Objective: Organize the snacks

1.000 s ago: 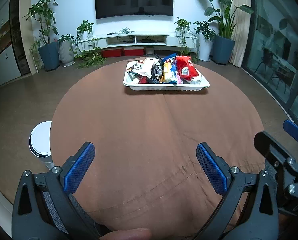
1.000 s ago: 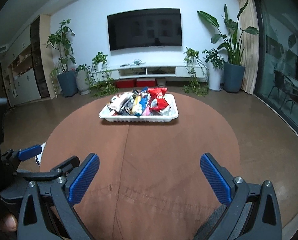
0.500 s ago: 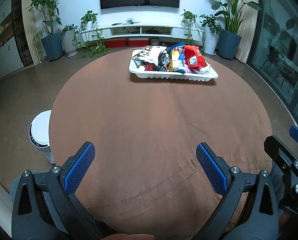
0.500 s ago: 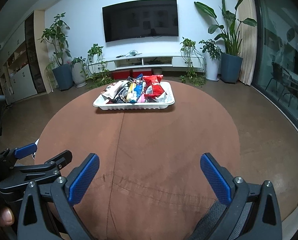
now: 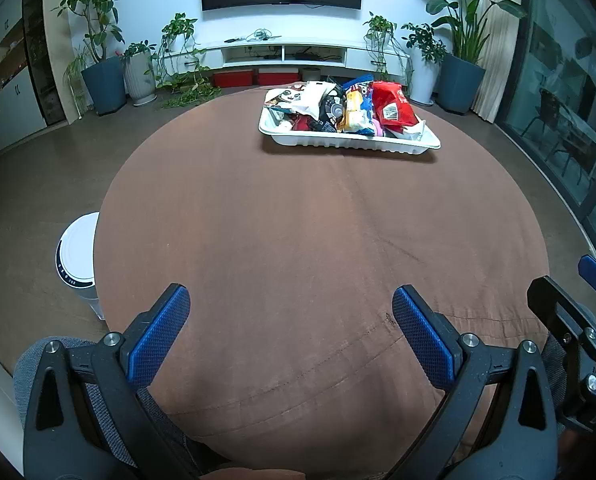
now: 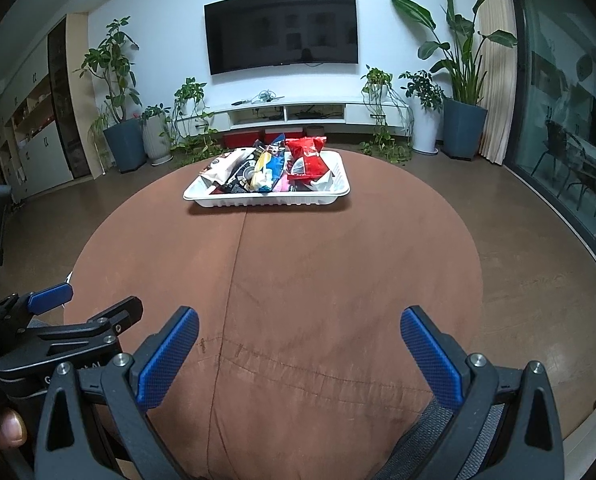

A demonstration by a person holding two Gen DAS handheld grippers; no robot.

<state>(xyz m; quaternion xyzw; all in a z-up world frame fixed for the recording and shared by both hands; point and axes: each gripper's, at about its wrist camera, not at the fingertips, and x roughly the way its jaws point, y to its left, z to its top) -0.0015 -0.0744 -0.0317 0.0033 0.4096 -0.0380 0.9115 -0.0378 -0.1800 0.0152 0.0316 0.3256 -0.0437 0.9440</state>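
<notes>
Snacks (image 5: 350, 110) lie heaped in a white tray (image 5: 350, 142) near the surface's (image 5: 298, 240) far edge, well apart from both tools. The left tool (image 5: 290, 328) and right tool (image 6: 298, 344) hover spread wide, holding nothing. Grabbing into that loose pile could drag neighbouring packets over the rim.

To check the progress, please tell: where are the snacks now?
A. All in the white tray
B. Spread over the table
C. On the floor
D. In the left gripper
A: the snacks lie piled in the tray; both grippers, left and right, are open.
</notes>
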